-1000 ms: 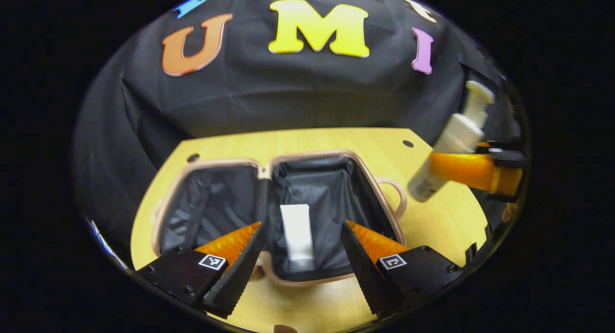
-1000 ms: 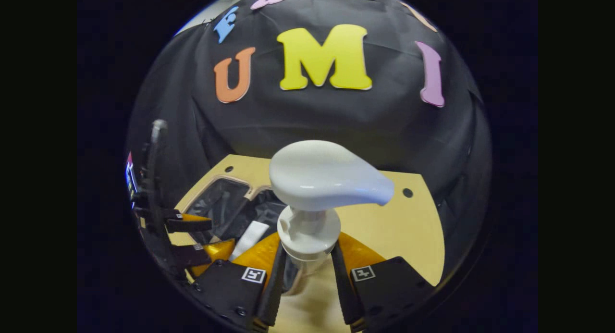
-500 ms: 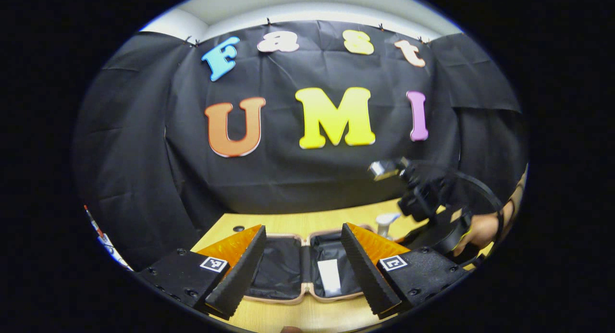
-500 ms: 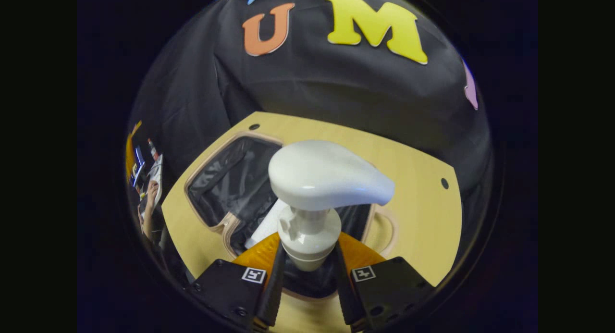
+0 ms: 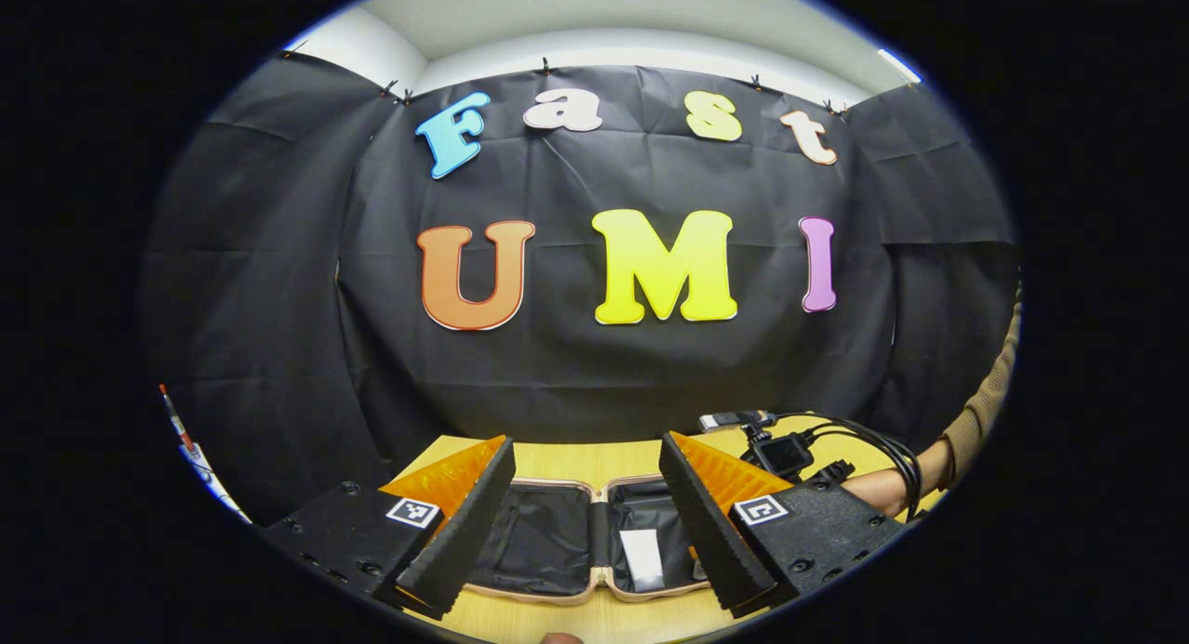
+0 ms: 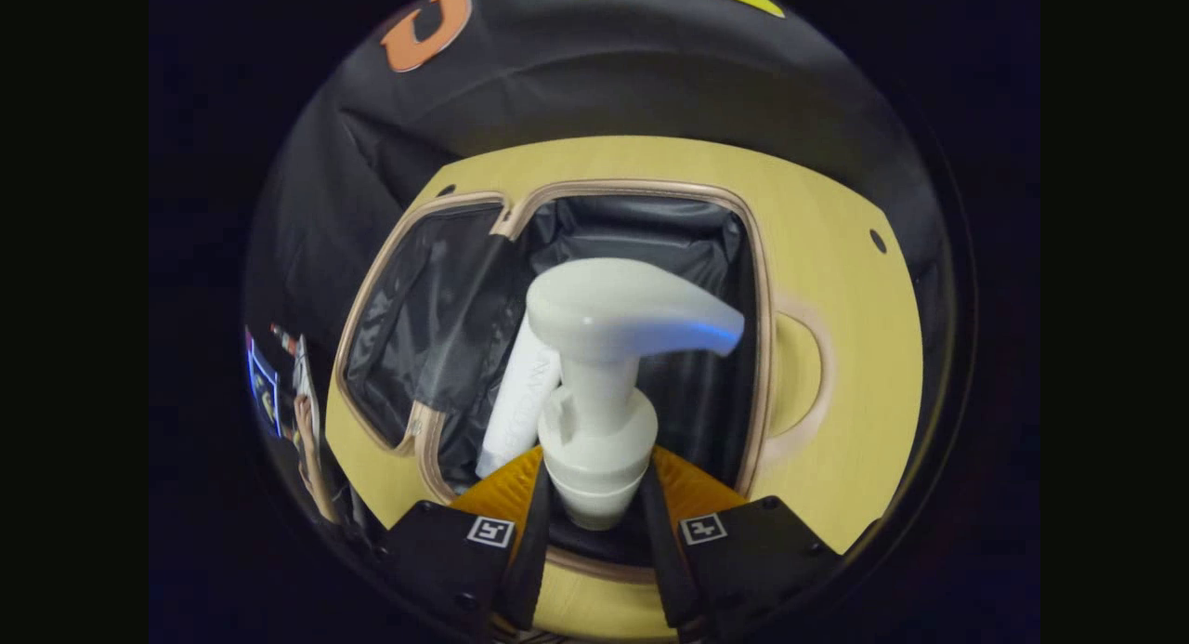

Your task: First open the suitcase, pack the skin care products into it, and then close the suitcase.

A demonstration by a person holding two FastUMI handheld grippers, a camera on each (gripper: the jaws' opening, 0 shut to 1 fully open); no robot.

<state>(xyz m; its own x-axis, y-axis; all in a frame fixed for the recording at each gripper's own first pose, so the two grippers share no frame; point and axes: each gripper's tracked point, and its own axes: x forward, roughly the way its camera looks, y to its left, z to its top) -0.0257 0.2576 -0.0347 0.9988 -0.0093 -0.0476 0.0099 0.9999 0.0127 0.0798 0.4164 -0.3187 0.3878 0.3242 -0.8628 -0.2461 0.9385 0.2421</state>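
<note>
The suitcase (image 6: 757, 282) lies open on the wooden table (image 6: 864, 365), its two black-lined halves side by side. A white tube (image 6: 516, 407) lies in the right-hand half. My right gripper (image 6: 594, 532) is shut on a white pump bottle (image 6: 599, 440), held over that half with the pump head (image 6: 632, 309) pointing at the camera. In the left gripper view, the suitcase (image 5: 557, 590) sits low and far off, with the tube (image 5: 641, 558) in it. My left gripper (image 5: 587, 523) is open and holds nothing. The other gripper (image 5: 785, 453) and a hand (image 5: 882, 486) show at the right.
The suitcase handle (image 6: 817, 374) sticks out on the right side of the case. Bare table surrounds the case. The table has small holes (image 6: 878, 241) near its far edge, and the black cloth wall (image 5: 576, 365) rises behind it.
My left gripper has pulled back and tilted up, away from the suitcase. My right gripper has carried the pump bottle leftward and down over the right-hand half.
</note>
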